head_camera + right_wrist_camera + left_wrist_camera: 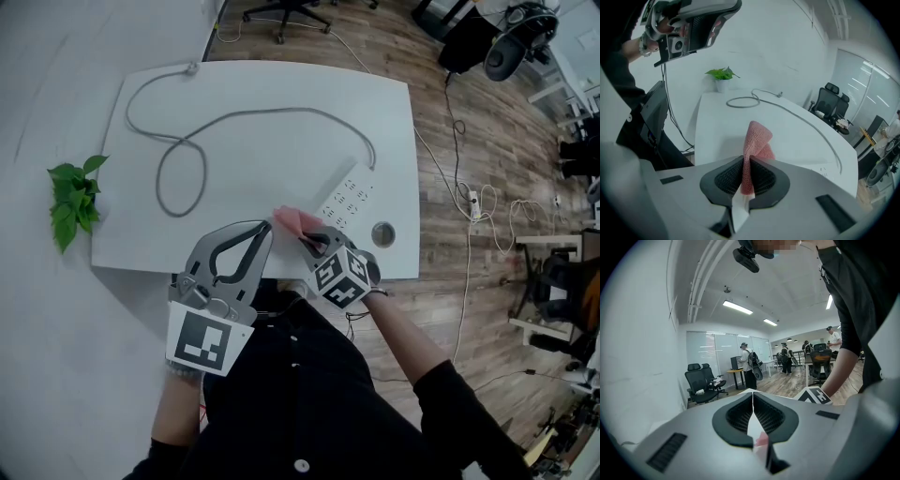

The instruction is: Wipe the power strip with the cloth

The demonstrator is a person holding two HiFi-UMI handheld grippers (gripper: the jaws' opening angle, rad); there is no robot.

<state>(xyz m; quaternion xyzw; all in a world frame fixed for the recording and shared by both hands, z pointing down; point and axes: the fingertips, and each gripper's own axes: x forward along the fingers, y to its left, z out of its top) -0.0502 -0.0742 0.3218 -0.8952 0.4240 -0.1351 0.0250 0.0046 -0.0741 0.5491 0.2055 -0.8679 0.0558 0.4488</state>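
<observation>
Right gripper [746,165] pinches pink ribbed-knit cloth [758,137]; white oblong power strip [349,199] near.

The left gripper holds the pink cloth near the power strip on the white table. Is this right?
No. The right gripper holds the pink cloth near the power strip on the white table; the right gripper view shows it pinched between the fingers.

**Pink cloth on a white table**

The cloth [292,221] at centre frame is salmon pink with a fine knitted weave. The power strip [349,199] and table [262,84] are white. The cable [281,110] is grey. At the left edge, the plant [73,199] is bright green. The floor [497,309] at right shows brown wood planks. The left gripper [265,228] and right gripper [307,237] are light grey with black ribbed pads [726,178]. Their cubes [339,277] bear black-and-white square markers.
</observation>
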